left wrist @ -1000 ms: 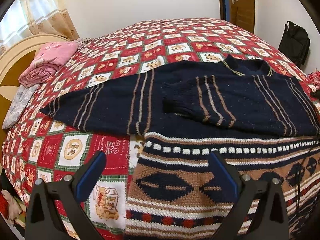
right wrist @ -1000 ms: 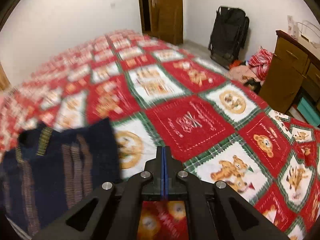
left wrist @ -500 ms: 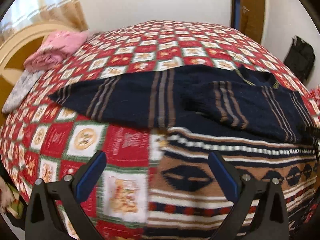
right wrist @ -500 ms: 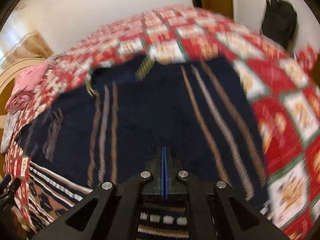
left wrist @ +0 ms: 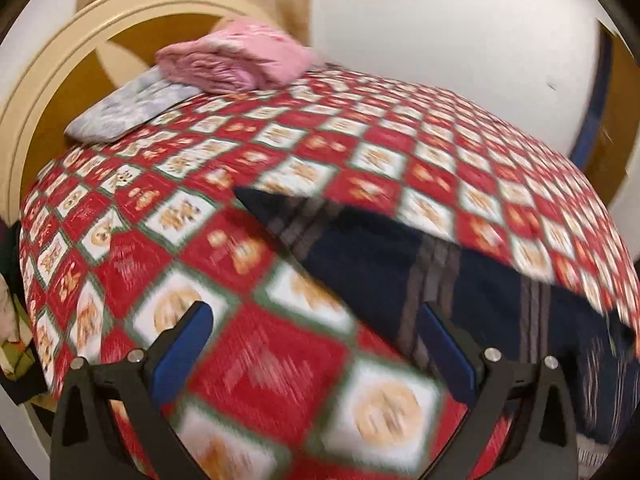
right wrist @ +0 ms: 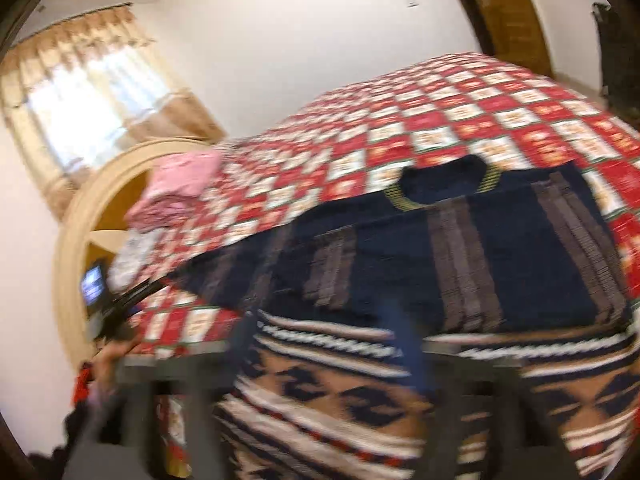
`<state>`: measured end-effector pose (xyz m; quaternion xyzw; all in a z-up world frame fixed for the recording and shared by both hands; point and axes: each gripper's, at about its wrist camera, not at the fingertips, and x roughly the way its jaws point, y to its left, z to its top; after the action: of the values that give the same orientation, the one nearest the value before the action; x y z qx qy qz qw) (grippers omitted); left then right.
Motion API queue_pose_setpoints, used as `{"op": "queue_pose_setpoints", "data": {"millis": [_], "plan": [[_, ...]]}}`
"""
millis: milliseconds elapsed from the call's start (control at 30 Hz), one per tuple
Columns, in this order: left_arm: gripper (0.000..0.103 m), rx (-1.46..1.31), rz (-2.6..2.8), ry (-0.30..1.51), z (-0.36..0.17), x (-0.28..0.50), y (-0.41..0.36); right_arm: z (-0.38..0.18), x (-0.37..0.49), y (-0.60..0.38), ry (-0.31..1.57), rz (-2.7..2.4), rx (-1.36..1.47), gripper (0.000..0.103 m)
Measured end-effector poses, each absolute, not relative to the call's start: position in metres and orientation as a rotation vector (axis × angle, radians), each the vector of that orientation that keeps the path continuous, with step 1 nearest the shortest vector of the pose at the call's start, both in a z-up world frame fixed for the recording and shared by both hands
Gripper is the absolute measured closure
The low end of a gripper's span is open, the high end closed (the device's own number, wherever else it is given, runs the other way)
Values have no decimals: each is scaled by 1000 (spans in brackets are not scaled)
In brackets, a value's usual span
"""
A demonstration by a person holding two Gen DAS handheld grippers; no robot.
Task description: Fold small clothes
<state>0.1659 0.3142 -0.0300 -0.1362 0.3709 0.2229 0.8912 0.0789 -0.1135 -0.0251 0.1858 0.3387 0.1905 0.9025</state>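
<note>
A dark navy knit sweater [right wrist: 472,248] with brown stripes and a patterned brown and white hem lies flat on the bed. One sleeve is folded across its chest; the other sleeve [left wrist: 360,248] stretches out to the left. My left gripper [left wrist: 316,344] is open and empty, low over the quilt just left of that sleeve. It also shows at the left edge of the right wrist view [right wrist: 120,304]. My right gripper [right wrist: 404,344] is heavily blurred above the sweater's hem; its jaws cannot be made out.
The bed carries a red and white checked quilt [left wrist: 248,360]. Folded pink clothes [left wrist: 240,60] and a grey pillow [left wrist: 128,108] lie by the round headboard [left wrist: 52,92]. A door [right wrist: 508,8] and a dark bag [right wrist: 612,48] stand at the far right.
My left gripper has swung left, off the hem toward the outstretched sleeve and headboard. My right gripper has pulled back from over the sweater's chest to its hem, now motion-blurred.
</note>
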Motion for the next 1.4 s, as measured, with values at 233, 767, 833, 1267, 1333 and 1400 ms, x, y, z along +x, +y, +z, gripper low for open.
{"op": "queue_pose_setpoints", "data": {"millis": [233, 767, 833, 1267, 1333, 1400], "plan": [[7, -499, 426, 831, -61, 216, 363, -33, 71, -72, 755, 460, 305, 22], [95, -552, 318, 789, -72, 237, 354, -56, 75, -98, 819, 366, 424, 22], [95, -516, 286, 731, -53, 228, 342, -53, 72, -105, 797, 336, 425, 22], [95, -80, -153, 535, 56, 183, 118, -54, 49, -160, 743, 217, 568, 22], [95, -42, -238, 535, 53, 168, 77, -53, 44, -171, 724, 192, 582, 22], [95, -5, -332, 553, 40, 152, 29, -53, 40, -182, 714, 167, 600, 22]]}}
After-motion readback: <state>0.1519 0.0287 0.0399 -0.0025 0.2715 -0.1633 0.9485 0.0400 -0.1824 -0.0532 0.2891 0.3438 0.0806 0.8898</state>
